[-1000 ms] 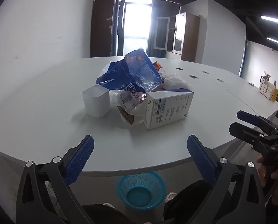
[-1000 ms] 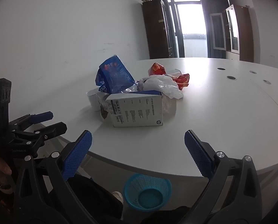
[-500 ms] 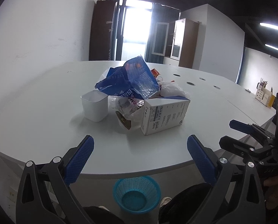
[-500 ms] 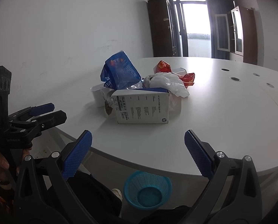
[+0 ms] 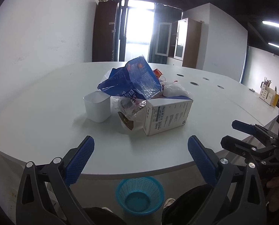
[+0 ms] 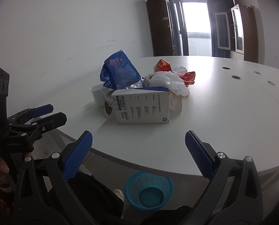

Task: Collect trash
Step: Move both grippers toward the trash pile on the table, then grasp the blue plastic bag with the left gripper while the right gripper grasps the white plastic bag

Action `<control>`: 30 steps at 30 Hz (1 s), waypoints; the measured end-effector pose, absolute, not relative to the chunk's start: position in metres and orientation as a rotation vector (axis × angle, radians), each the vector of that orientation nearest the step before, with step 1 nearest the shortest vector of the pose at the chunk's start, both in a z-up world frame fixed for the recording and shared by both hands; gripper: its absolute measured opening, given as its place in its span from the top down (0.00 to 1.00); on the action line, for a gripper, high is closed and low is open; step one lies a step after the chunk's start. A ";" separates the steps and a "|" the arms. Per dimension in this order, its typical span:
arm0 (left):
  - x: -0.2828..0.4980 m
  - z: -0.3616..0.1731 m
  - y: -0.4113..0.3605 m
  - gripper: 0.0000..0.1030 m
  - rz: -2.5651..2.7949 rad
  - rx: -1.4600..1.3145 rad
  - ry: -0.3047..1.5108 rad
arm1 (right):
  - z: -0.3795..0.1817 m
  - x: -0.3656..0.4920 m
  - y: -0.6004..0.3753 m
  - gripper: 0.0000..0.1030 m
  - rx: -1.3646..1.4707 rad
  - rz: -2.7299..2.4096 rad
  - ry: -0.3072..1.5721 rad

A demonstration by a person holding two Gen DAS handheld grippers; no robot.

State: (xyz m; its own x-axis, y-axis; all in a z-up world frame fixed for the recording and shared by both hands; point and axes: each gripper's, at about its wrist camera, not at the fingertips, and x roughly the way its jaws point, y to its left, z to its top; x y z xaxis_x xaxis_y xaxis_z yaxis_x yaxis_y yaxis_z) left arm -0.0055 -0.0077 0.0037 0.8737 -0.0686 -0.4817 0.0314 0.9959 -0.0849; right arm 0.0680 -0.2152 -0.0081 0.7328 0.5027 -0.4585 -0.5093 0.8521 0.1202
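A trash pile sits on the white table [image 5: 36, 112]: a white HP box [image 5: 167, 116] [image 6: 143, 106], a blue crumpled bag [image 5: 133, 80] [image 6: 120, 71], a white cup [image 5: 97, 106] [image 6: 97, 94], white plastic [image 6: 169, 80], red wrappers [image 6: 162, 65] and a clear wrapper [image 5: 128, 110]. A blue mesh bin [image 5: 139, 195] [image 6: 148, 190] stands on the floor below the table edge. My left gripper [image 5: 141, 150] is open and empty, short of the pile; it also shows in the right wrist view [image 6: 49, 115]. My right gripper [image 6: 138, 146] is open and empty, and shows in the left wrist view [image 5: 231, 133].
Cable holes [image 6: 236, 77] dot the table's right side. A desk organiser [image 5: 268, 94] stands at the far right edge. Cabinets [image 5: 186, 43] and a bright doorway [image 5: 137, 31] lie beyond. A person's legs and shoes [image 6: 118, 193] are beside the bin.
Both grippers have risen and tilted slightly, so the pile sits lower and a little nearer in view. Both stay open and empty. The pile has not moved.
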 end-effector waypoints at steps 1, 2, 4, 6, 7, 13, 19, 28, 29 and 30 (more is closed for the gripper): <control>-0.005 0.004 -0.008 0.06 -0.053 -0.075 0.504 | -0.008 0.068 -0.216 0.08 -0.011 0.561 0.498; -0.005 0.004 -0.008 0.06 -0.053 -0.072 0.502 | -0.008 0.068 -0.216 0.08 -0.006 0.565 0.498; -0.005 0.004 -0.009 0.06 -0.053 -0.063 0.498 | -0.008 0.068 -0.217 0.08 -0.003 0.566 0.500; -0.005 0.004 -0.009 0.06 -0.052 -0.062 0.498 | -0.008 0.068 -0.216 0.08 -0.011 0.554 0.502; -0.005 0.004 -0.010 0.06 -0.053 -0.062 0.498 | -0.009 0.069 -0.216 0.08 -0.011 0.551 0.503; -0.008 0.004 -0.010 0.05 -0.045 -0.058 0.507 | -0.008 0.068 -0.217 0.08 -0.005 0.540 0.496; -0.004 0.001 -0.004 0.06 -0.001 -0.082 0.496 | -0.007 0.075 -0.226 0.08 0.035 0.528 0.495; 0.034 0.019 0.021 0.06 0.028 -0.100 0.477 | 0.019 0.131 -0.232 0.08 0.058 0.507 0.476; 0.040 0.022 0.024 0.06 0.024 -0.109 0.476 | 0.022 0.138 -0.230 0.08 0.048 0.507 0.477; 0.045 0.024 0.028 0.06 0.020 -0.118 0.476 | 0.026 0.146 -0.228 0.08 0.040 0.508 0.480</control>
